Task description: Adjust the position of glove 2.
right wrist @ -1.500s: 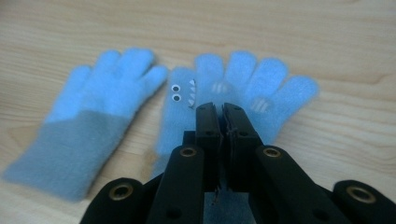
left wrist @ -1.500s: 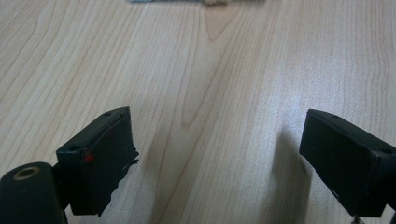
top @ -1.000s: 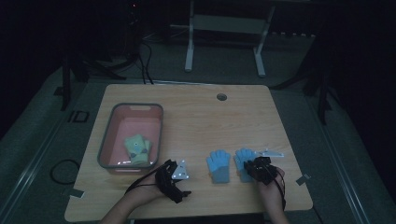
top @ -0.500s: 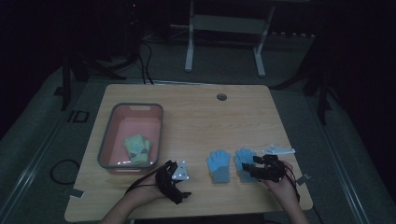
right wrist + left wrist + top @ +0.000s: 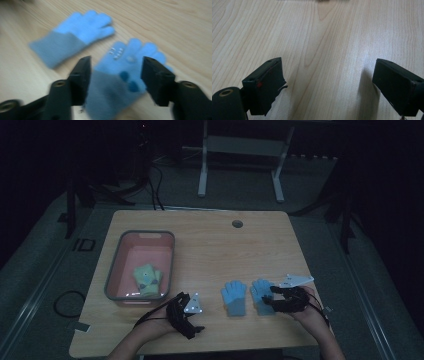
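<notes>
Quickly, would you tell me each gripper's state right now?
Left gripper: open, holding nothing, over bare table.
Right gripper: open, jaws straddling a blue glove.

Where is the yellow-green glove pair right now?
In the high view, the yellow-green glove pair lies inside the pink tub on the table's left side, toward the tub's near end, beyond the left hand-held gripper.

Large letters "ID" on the floor (image 5: 82,245) just off the counter's (image 5: 210,245) left edge, beside its far-left corner, no other text, label or number legible anywhere
</notes>
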A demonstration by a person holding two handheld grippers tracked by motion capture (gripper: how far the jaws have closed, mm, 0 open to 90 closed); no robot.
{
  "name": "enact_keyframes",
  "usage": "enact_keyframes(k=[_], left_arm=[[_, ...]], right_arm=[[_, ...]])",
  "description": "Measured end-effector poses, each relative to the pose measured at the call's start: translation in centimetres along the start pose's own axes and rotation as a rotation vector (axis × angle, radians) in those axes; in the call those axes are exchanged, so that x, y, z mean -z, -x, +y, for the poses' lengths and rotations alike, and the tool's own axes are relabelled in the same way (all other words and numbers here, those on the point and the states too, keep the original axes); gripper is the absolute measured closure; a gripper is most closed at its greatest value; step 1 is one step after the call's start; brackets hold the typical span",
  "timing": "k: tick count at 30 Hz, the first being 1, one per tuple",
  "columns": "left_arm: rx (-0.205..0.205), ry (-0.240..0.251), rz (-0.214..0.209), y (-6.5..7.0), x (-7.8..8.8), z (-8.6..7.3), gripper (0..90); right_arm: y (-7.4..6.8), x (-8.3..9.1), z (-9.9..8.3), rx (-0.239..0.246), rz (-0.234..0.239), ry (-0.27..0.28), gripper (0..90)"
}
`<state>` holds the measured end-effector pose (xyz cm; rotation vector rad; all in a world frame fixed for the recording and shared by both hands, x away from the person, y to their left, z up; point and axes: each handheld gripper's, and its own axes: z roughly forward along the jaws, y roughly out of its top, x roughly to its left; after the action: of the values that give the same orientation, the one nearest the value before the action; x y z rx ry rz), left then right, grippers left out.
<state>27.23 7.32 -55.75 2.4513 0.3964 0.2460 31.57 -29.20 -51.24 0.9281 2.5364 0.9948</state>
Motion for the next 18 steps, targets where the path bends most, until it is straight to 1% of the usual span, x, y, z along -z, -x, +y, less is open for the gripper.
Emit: enact_keyframes(k=[1, 2, 3, 4, 5, 6, 7, 8, 10, 14, 15, 17, 18], left_arm=[[0.001, 0.001, -0.002, 0.0, 0.0, 0.0, 10.4], [0.000, 0.003, -0.004, 0.0, 0.0, 0.0, 10.4], [0.001, 0.003, -0.004, 0.0, 0.0, 0.0, 10.4], [0.001, 0.003, -0.004, 0.0, 0.0, 0.0, 10.4], [0.001, 0.003, -0.004, 0.0, 0.0, 0.0, 10.4], [0.001, 0.000, -0.006, 0.0, 0.0, 0.0, 10.4], [0.001, 0.000, -0.006, 0.0, 0.0, 0.0, 10.4], [0.000, 0.001, -0.008, 0.0, 0.0, 0.0, 10.4], [0.003, 0.002, -0.008, 0.0, 0.0, 0.0, 10.4], [0.006, 0.005, -0.010, -0.1, 0.0, -0.1, 10.4], [0.006, 0.005, -0.010, -0.1, 0.0, -0.1, 10.4], [0.005, 0.005, -0.010, -0.1, 0.0, -0.1, 10.4], [0.003, 0.006, -0.010, -0.1, 0.0, 0.0, 10.4]], right_arm=[[0.2, -0.2, -0.1, 0.004, 0.003, -0.007, 50.5], [0.5, -0.4, -0.1, 0.008, 0.016, -0.020, 52.9], [0.7, -0.5, -0.2, 0.019, 0.017, -0.017, 53.6], [0.9, -0.7, -0.2, 0.029, 0.020, -0.018, 56.2], [0.9, -0.7, -0.2, 0.029, 0.020, -0.018, 56.2], [1.4, -1.1, -0.3, 0.035, 0.025, -0.037, 56.9], [1.4, -1.1, -0.3, 0.035, 0.025, -0.037, 56.9], [1.9, -1.4, -0.4, 0.028, 0.048, -0.036, 58.2], [2.3, -1.7, -0.6, 0.026, 0.054, -0.044, 58.8], [2.7, -2.2, -1.0, 0.011, 0.088, -0.035, 58.6], [2.7, -2.4, -1.1, 0.013, 0.085, -0.037, 58.4], [2.6, -2.8, -1.5, 0.023, 0.079, -0.059, 58.8], [2.6, -2.9, -1.7, 0.027, 0.073, -0.044, 59.2]])
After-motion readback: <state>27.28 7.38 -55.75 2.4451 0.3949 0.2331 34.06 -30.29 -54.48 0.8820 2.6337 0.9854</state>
